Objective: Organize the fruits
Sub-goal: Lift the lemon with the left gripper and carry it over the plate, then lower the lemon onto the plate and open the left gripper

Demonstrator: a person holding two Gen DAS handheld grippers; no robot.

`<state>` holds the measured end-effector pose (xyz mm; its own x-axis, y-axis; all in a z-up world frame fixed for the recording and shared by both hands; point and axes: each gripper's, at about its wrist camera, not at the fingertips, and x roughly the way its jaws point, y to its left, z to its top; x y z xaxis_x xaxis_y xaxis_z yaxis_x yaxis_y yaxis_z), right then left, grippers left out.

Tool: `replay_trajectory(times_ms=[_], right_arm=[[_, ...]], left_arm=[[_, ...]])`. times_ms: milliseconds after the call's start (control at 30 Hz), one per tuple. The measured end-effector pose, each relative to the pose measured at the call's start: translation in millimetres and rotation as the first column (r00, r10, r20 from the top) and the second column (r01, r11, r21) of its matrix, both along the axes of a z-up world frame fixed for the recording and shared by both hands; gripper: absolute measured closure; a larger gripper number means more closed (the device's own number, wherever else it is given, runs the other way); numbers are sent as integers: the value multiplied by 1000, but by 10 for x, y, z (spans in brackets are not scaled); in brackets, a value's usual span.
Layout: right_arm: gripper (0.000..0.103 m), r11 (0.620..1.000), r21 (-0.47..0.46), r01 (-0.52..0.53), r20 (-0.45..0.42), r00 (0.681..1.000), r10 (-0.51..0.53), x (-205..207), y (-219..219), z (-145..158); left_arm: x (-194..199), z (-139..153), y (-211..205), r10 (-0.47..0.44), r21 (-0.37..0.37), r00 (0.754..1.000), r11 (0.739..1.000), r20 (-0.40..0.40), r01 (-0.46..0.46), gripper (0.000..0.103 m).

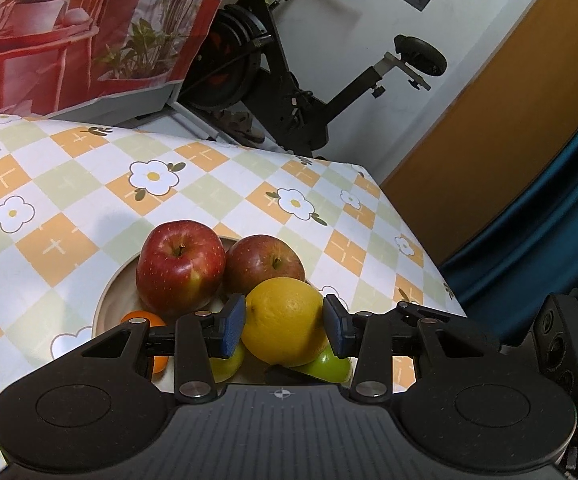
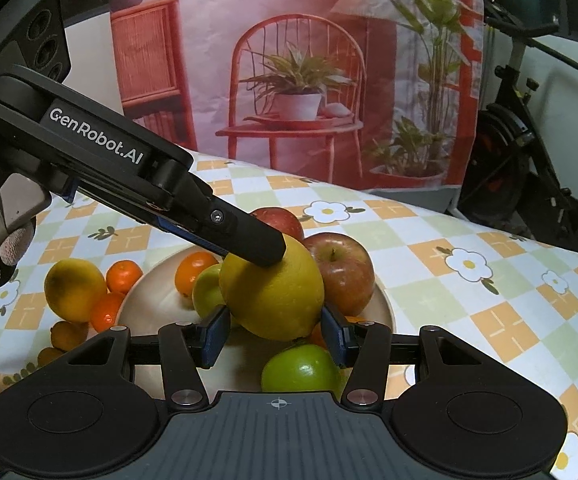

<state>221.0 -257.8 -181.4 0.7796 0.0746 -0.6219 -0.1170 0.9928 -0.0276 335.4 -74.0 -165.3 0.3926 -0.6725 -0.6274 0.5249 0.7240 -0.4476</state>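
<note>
A beige bowl (image 2: 157,292) on the checkered tablecloth holds two red apples (image 1: 179,266) (image 1: 265,264), green apples (image 2: 301,368) and an orange (image 2: 193,272). My left gripper (image 1: 284,324) is shut on a large yellow lemon (image 1: 285,322) just above the bowl's fruit; its finger lies on the lemon's top in the right wrist view (image 2: 249,240). My right gripper (image 2: 275,334) is open, its pads either side of the same lemon (image 2: 273,292), not clearly pressing it. Another lemon (image 2: 74,288) and small oranges (image 2: 123,276) lie on the cloth left of the bowl.
A printed backdrop (image 2: 297,80) with plants stands behind the table. An exercise bike (image 1: 289,80) is beyond the table's far edge. The table edge (image 1: 413,232) drops off on the right beside a teal curtain (image 1: 549,248).
</note>
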Motion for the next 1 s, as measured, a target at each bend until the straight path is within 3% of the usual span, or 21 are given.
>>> replay_trajectory(times_ms=[600,800,1000], right_arm=[[57,1000,-30,-10,12,1000,10,-53,-16,92],[61,1000,-4,-14,6,1000,14,-34,-20,109],[63,1000,-2,-9,-14,1000,9,-37,22,27]], left_arm=[[-1,42,-30,-2,29,1000,1000,16,2,61],[23,58,30,23,17,1000,1000,21,-24,67],[-2,59,-31,-10,35,1000,999,29,9,73]])
